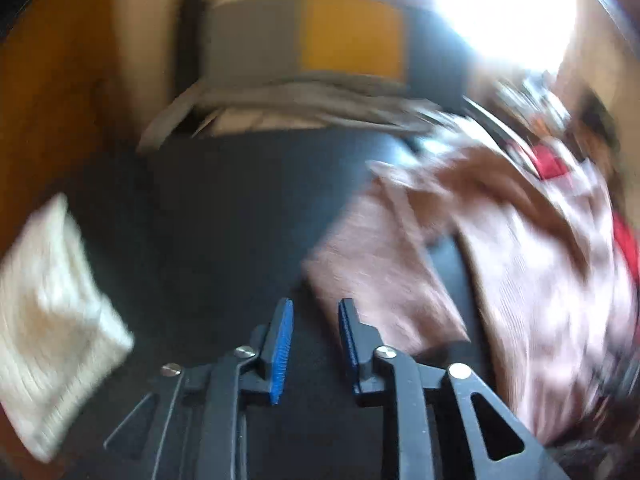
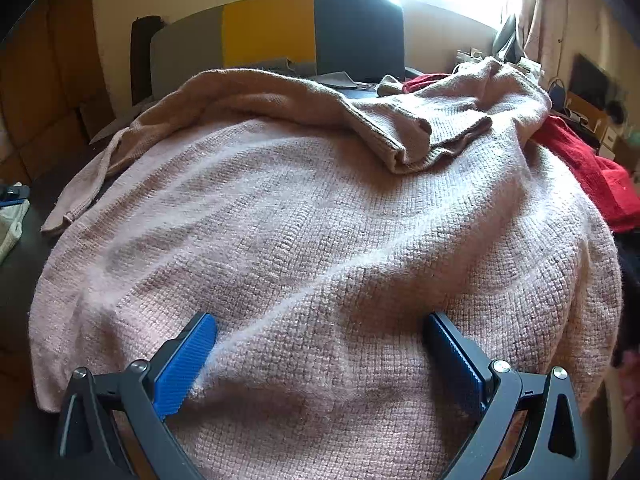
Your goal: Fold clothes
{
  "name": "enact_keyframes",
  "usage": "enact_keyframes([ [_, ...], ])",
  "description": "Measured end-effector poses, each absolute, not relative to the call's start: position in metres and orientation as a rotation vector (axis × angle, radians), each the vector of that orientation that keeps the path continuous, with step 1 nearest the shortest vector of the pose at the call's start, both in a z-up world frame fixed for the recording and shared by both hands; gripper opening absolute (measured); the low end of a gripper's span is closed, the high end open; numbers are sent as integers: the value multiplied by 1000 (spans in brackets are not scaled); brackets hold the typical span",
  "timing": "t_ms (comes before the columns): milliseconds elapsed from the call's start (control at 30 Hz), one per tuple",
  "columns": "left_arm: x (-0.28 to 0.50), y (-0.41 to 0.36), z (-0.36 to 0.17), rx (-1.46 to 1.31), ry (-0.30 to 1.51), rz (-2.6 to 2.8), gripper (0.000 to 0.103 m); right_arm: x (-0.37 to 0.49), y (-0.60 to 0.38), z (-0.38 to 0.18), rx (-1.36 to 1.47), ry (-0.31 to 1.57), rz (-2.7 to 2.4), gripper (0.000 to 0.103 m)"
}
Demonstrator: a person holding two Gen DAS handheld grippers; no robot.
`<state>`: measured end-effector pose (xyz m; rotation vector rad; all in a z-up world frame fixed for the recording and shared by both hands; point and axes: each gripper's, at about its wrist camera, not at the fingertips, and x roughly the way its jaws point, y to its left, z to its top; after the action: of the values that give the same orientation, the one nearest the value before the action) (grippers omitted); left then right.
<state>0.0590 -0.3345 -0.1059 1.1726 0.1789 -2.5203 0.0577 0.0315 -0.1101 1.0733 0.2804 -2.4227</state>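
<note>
A pink knitted sweater (image 2: 320, 220) lies spread on the dark table (image 2: 16, 280). One sleeve (image 2: 384, 128) is folded across its upper part, and the other sleeve (image 2: 80, 188) trails off to the left. My right gripper (image 2: 320, 320) stands wide open low over the sweater's near part, with knit between its blue pads (image 2: 184, 368) but no grip on it. In the blurred left wrist view my left gripper (image 1: 316, 304) is open a little over bare table (image 1: 224, 220), nothing between its pads. There the sweater (image 1: 520, 260) lies just to its right.
A folded cream cloth (image 1: 52, 320) lies at the table's left. A red garment (image 2: 592, 168) sits beyond the sweater on the right. Grey cloths (image 1: 300, 96) lie at the far edge before a grey, yellow and dark panel (image 2: 268, 28). A bright window glares at top right.
</note>
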Motion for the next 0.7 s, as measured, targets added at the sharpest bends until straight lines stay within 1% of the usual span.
enact_keyframes([
  [67,51,-303,-111,1211,-6,-2582,29,58,31,-109,1074,283,-2422,103],
  [100,47,-290,-114,1231,-90,-2607,31,58,31,-109,1074,283,-2422,103],
  [233,20,-268,-132,1348,-240,-2669,38,58,31,-108,1074,286,-2422,103],
  [400,-8,-274,-153,1500,-285,-2600,40,59,32,-108,1072,285,-2423,103],
  [600,-14,-282,-160,1467,-316,-2577,40,59,32,-108,1070,281,-2427,103],
  [633,-14,-284,-160,1457,-303,-2573,35,58,32,-108,1076,283,-2426,103],
  [667,-13,-292,-158,1453,-218,-2574,22,57,31,-108,1082,286,-2425,103],
  [700,-13,-301,-157,1448,-132,-2573,4,57,31,-107,1091,292,-2421,103],
])
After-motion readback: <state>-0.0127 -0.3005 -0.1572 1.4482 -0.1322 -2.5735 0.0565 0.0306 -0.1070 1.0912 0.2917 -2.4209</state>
